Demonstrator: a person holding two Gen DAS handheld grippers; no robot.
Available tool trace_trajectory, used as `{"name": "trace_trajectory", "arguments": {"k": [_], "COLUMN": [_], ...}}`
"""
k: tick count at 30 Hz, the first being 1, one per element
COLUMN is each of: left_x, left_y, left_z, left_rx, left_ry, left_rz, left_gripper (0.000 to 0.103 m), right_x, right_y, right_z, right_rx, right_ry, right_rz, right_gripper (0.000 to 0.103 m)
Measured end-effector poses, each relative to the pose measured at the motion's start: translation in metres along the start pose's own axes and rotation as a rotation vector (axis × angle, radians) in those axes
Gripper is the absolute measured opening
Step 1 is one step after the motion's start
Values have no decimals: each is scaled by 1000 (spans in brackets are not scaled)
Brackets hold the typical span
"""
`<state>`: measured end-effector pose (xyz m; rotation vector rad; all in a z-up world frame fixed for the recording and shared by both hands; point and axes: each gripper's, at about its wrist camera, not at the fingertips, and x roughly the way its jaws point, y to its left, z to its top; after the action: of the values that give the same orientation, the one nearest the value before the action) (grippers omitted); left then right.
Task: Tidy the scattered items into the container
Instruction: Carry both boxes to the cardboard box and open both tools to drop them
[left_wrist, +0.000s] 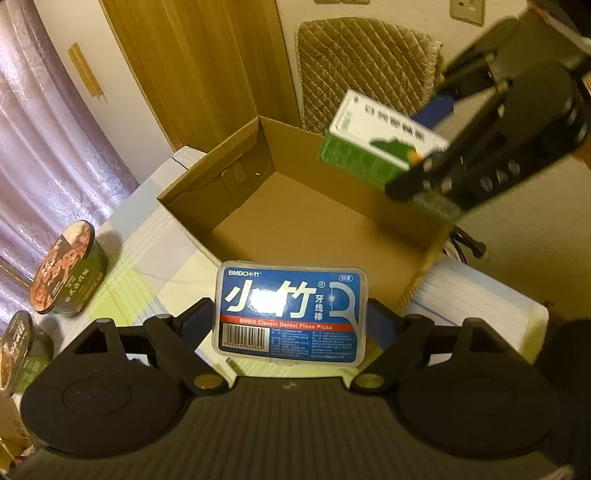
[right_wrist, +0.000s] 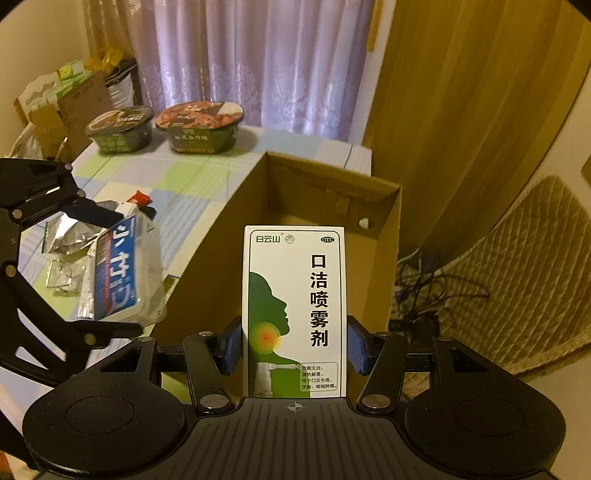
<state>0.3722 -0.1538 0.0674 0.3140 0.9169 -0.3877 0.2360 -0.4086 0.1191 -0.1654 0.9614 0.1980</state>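
A checked pastel surface (right_wrist: 192, 177) stands before lilac curtains (right_wrist: 280, 62) and a wooden door (left_wrist: 192, 62). The open cardboard box (left_wrist: 332, 221) on it looks empty. The left gripper (left_wrist: 291, 321) is clamped on a blue floss pick case (left_wrist: 291, 314) at the box's 6 o'clock rim; the right gripper (right_wrist: 293, 343) pinches a white-green spray carton (right_wrist: 295, 314) above the box. Two instant bowls (right_wrist: 199, 127) sit at 10 o'clock in the right wrist view, foil packets (right_wrist: 66, 236) nearer.
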Motion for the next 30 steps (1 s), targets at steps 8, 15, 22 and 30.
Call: {"name": "trace_trajectory", "arguments": {"k": [8, 15, 22, 30], "left_x": [33, 42, 29, 20], "left_y": [3, 5, 19, 25], "left_z": [12, 0, -15, -24], "left_rx": [6, 11, -14, -37], "left_ry": [-61, -65, -66, -60], "left_rz": [-38, -44, -14, -7], "left_gripper": [84, 93, 93, 93], "right_x": [25, 39, 56, 64], "right_y": [-12, -17, -16, -10], "right_z": [-3, -9, -7, -6], "right_rx": [42, 57, 69, 74], "right_ry": [39, 61, 78, 93], "right_rz": [4, 2, 11, 13], "right_gripper": [58, 58, 58, 58]}}
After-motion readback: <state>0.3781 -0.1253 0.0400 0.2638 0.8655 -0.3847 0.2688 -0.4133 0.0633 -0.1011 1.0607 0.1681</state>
